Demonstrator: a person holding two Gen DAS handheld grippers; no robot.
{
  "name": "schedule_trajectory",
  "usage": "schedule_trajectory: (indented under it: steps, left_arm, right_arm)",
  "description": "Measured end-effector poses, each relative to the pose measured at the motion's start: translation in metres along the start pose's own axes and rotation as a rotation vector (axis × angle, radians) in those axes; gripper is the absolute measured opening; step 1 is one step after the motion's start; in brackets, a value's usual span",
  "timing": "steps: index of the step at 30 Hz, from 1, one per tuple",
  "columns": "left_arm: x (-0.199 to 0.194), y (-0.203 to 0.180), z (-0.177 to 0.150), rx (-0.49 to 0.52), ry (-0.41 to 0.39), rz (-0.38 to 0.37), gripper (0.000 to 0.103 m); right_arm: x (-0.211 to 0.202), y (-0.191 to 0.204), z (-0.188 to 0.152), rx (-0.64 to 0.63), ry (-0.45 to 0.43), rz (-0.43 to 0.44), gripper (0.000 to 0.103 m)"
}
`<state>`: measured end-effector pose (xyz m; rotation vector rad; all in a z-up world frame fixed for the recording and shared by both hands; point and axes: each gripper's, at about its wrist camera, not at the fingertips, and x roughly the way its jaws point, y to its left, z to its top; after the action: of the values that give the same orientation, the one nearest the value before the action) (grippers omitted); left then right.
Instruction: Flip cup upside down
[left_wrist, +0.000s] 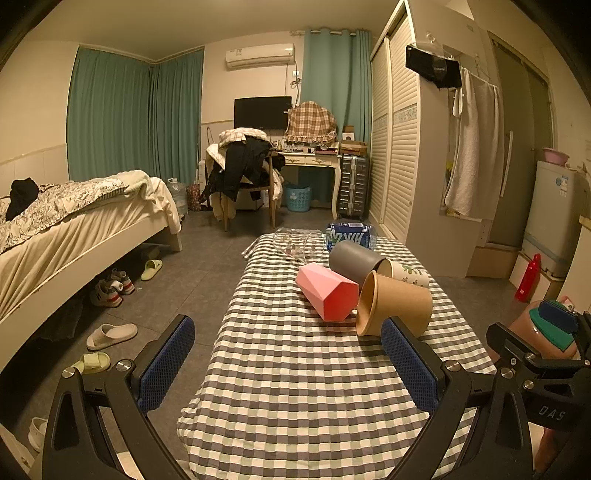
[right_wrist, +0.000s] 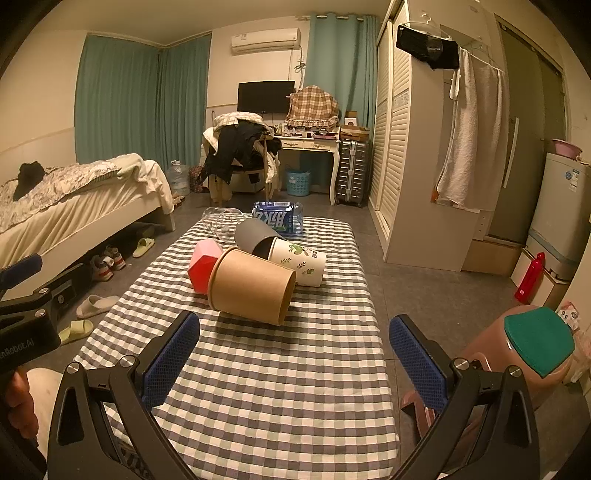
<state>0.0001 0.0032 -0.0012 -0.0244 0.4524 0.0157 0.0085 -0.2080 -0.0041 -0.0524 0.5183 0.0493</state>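
Observation:
Several cups lie on their sides on the checked tablecloth (left_wrist: 303, 387) (right_wrist: 280, 387): a brown paper cup (left_wrist: 397, 304) (right_wrist: 253, 290) nearest me, a pink faceted cup (left_wrist: 327, 291) (right_wrist: 203, 264), a grey cup (left_wrist: 352, 260) (right_wrist: 255, 236) and a white leaf-print cup (left_wrist: 408, 273) (right_wrist: 299, 262). My left gripper (left_wrist: 291, 363) is open and empty, short of the cups, its right finger just in front of the brown cup. My right gripper (right_wrist: 295, 360) is open and empty, a little short of the brown cup.
A pack of water bottles (left_wrist: 351, 232) (right_wrist: 279, 218) and clear plastic (left_wrist: 295, 242) lie at the table's far end. A pink stool with a green pad (right_wrist: 532, 347) stands right of the table. A bed (left_wrist: 74, 229), slippers (left_wrist: 110, 334) and shoes are on the left.

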Motion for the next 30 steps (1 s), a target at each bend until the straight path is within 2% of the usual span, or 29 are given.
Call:
schedule_trajectory:
  steps: [30]
  left_arm:
    - [0.0017, 0.0020, -0.0028, -0.001, 0.005, 0.003, 0.103]
  right_arm:
    - [0.0013, 0.0029, -0.0012, -0.018, 0.008, 0.000, 0.103]
